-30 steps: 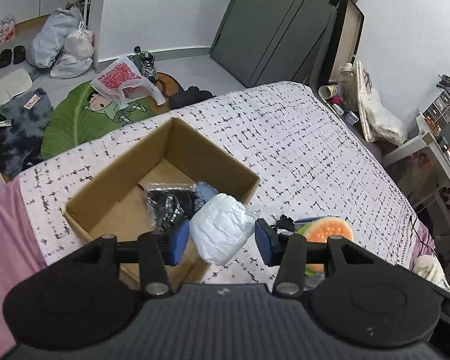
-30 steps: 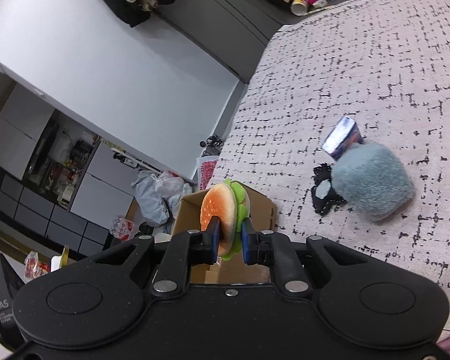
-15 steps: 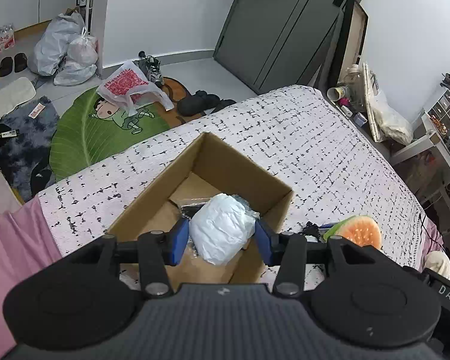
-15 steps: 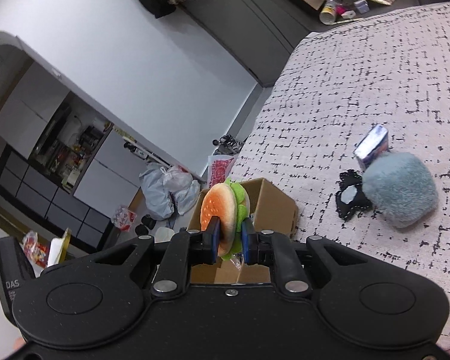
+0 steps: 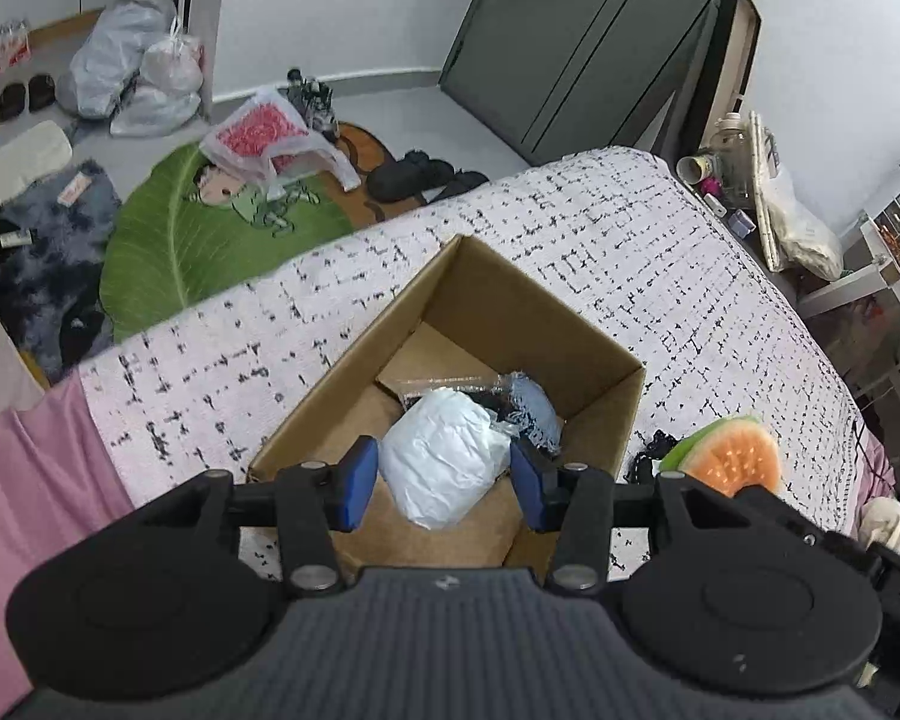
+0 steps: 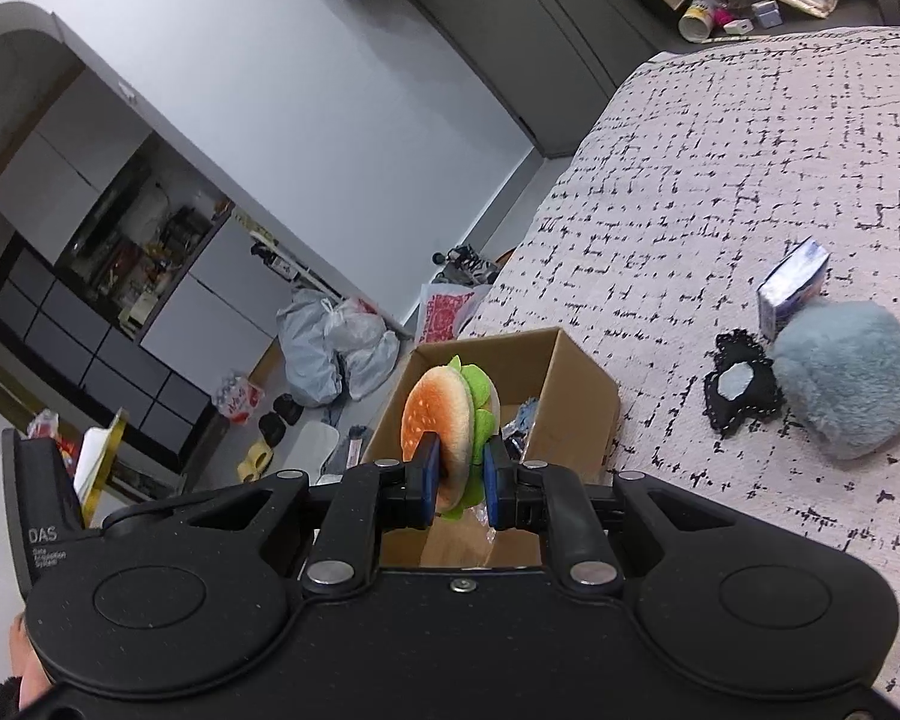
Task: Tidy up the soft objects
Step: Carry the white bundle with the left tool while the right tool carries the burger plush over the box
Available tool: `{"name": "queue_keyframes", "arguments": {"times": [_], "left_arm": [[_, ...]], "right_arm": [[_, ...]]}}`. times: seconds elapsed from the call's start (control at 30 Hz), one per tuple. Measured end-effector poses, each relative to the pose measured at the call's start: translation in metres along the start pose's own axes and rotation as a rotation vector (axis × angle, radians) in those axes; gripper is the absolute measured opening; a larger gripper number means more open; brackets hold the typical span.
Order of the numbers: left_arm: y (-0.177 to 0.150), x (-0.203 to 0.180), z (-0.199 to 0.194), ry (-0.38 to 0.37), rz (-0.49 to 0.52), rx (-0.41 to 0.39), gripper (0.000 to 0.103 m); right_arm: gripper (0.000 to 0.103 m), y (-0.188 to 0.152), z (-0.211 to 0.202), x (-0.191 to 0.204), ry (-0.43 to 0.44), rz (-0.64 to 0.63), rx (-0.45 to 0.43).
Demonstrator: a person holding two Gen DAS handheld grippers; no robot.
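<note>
The left claw (image 5: 444, 483) is clamping a crinkly white soft bundle (image 5: 444, 462) above the open brown cardboard box (image 5: 570, 348), risking a rim bounce if released off-centre.

The left gripper (image 5: 444, 483) hangs over an open cardboard box (image 5: 576, 339) on the patterned bed (image 5: 660, 252), its blue pads either side of a white soft bundle (image 5: 444, 462). Inside the box, at one o'clock from the bundle, lies a blue item (image 5: 534, 405). A burger toy (image 5: 729, 456) shows at three o'clock.
</note>
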State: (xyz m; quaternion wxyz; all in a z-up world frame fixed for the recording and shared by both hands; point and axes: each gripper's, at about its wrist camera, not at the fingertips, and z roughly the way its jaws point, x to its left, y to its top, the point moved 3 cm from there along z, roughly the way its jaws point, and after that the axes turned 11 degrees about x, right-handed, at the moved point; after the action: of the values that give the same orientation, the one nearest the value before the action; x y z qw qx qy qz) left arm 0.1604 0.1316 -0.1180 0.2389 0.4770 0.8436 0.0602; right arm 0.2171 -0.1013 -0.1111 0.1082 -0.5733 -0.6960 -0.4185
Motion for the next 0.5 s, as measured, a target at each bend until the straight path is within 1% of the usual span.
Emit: {"name": "queue_keyframes", "arguments": {"times": [0.17,0.27,0.4,0.47,0.5], "left_arm": [[0.003,0.003,0.009,-0.012,0.006,0.025,0.047],[0.006,0.008,0.014,-0.007,-0.009,0.036,0.047],[0.009,0.014,0.020,-0.007,-0.015,0.051,0.047],[0.010,0.014,0.023,-0.014,-0.009,0.062,0.050],[0.011,0.014,0.024,-0.016,-0.004,0.068,0.051]], "right_arm": [[0.015,-0.003,0.013,0.008,0.013,-0.037,0.032],[0.015,-0.005,0.021,0.014,0.022,-0.065,0.055],[0.015,-0.006,0.032,0.019,0.016,-0.091,0.082],[0.016,-0.007,0.036,0.020,0.007,-0.090,0.092],[0.018,-0.007,0.039,0.019,0.002,-0.088,0.099]]}}
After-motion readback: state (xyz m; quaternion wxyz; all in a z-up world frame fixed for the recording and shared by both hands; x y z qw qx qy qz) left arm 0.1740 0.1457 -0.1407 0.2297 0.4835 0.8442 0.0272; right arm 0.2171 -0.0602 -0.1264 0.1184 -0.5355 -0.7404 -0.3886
